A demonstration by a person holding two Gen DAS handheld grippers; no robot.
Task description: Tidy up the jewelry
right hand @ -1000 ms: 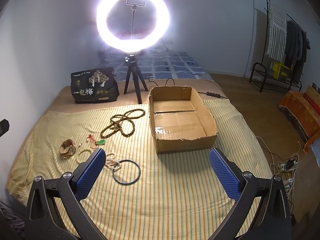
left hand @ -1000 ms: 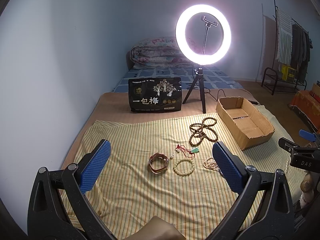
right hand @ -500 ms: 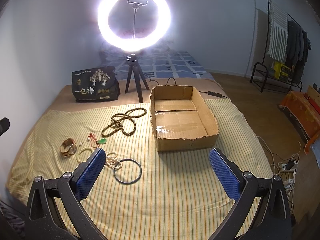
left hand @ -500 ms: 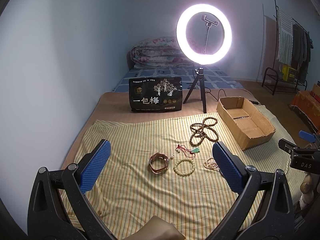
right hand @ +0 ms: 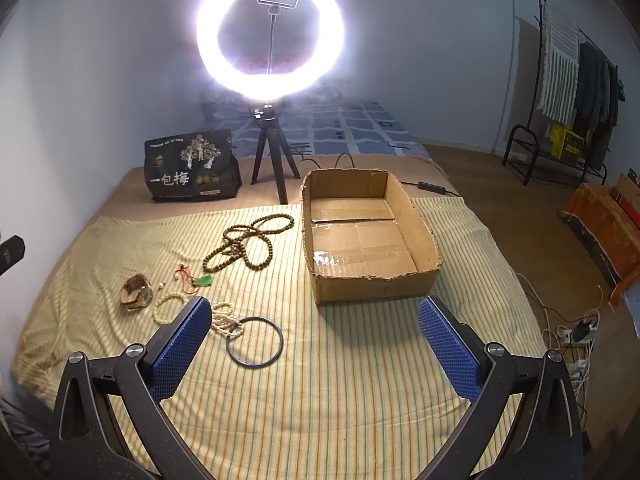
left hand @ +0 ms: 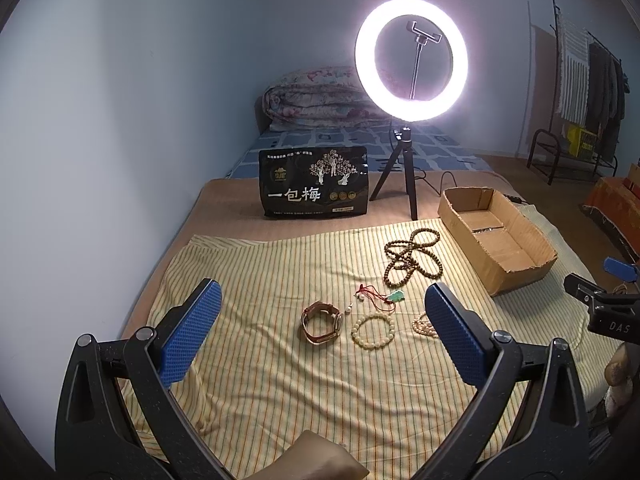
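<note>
Jewelry lies on a striped yellow cloth [left hand: 280, 380]: a brown watch [left hand: 322, 322], a pale bead bracelet [left hand: 373, 332], a red cord with a green pendant [left hand: 394, 297], a pearl strand [right hand: 226, 320], a long brown bead necklace [left hand: 412, 256] and a black ring [right hand: 254, 342]. An open, empty cardboard box [right hand: 368, 236] stands to their right. My left gripper [left hand: 320, 332] is open and empty, hovering near the watch. My right gripper [right hand: 314, 340] is open and empty, in front of the box.
A lit ring light on a tripod [left hand: 410, 72] and a black printed bag [left hand: 314, 188] stand behind the cloth. A folded quilt [left hand: 320, 100] lies at the back. A clothes rack [right hand: 568, 92] and cables on the floor [right hand: 572, 336] are to the right.
Both views have shifted only slightly; the right gripper drifted a little left. Both grippers stay open and the jewelry has not moved.
</note>
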